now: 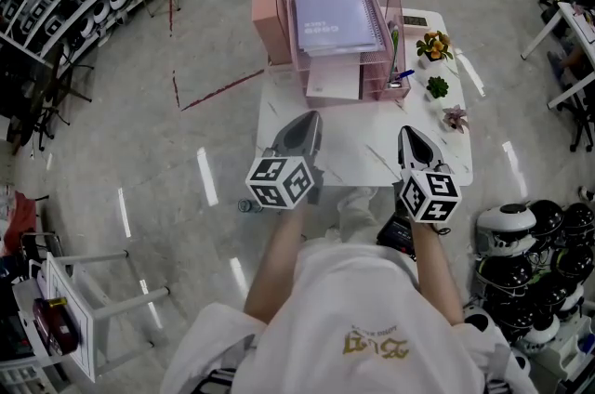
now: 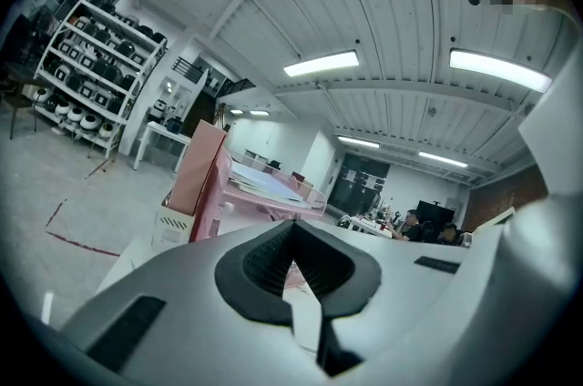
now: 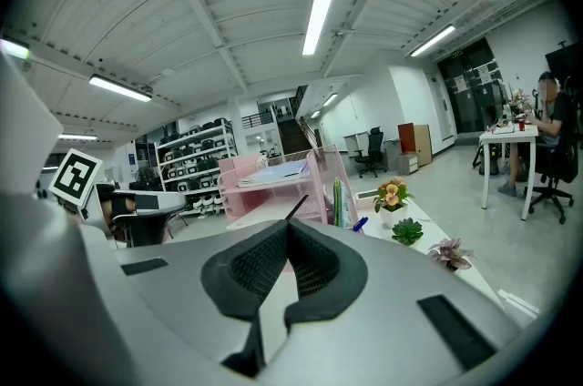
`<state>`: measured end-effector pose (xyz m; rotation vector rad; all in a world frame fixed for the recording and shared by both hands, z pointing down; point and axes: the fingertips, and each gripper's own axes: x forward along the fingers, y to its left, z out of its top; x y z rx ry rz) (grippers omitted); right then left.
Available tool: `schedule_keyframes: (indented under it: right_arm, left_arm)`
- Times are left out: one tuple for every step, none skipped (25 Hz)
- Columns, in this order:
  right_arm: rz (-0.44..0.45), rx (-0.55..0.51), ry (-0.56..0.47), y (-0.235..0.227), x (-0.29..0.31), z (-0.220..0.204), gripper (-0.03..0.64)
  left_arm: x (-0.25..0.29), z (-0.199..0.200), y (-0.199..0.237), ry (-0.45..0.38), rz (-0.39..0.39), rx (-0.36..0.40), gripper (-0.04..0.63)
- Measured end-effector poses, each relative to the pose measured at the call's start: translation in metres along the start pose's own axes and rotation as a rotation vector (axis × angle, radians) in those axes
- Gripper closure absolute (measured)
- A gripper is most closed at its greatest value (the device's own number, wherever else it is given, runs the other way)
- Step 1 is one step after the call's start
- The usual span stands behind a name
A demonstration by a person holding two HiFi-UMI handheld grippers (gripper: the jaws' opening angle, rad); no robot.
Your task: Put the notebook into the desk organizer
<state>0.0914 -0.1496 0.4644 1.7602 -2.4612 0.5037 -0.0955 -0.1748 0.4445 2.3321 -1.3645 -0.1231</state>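
Hovering empty and clamped shut, left gripper [image 1: 312, 117] and right gripper [image 1: 410, 131] face the notebook [image 1: 335, 16], lying lengthwise up in the organizer [image 1: 268, 11], left one closer.

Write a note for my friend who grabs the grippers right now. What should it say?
Left gripper: shut, empty, above the near part of the table.
Right gripper: shut, empty, beside it.
Things: the purple notebook lies flat in the top tray of the pink desk organizer on the table's far side. A pale booklet sticks out of a lower tray.
Done: the notebook looks already put away.
Left: probably nothing; maybe check whether the pale booklet needs pushing in.
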Motion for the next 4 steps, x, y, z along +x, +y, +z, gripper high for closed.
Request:
schedule_keyframes:
  right_arm:
    - [0.001, 0.001, 0.000, -0.0004, 0.0000, -0.0002, 0.607]
    - [0.002, 0.002, 0.001, -0.0005, 0.0000, -0.0003, 0.607]
    - [0.003, 0.003, 0.001, -0.0005, -0.0001, -0.0006, 0.607]
    - [0.004, 0.004, 0.002, -0.0003, -0.0003, -0.0009, 0.607]
  left_arm:
    - [-0.0001, -0.0004, 0.0007, -0.001, 0.004, -0.002, 0.578]
    - [-0.0002, -0.0008, 0.0014, -0.002, 0.009, -0.004, 0.578]
    - [-0.0003, -0.0014, 0.0022, -0.001, 0.014, -0.005, 0.578]
    - [-0.0005, -0.0020, 0.0030, 0.000, 0.020, -0.006, 0.578]
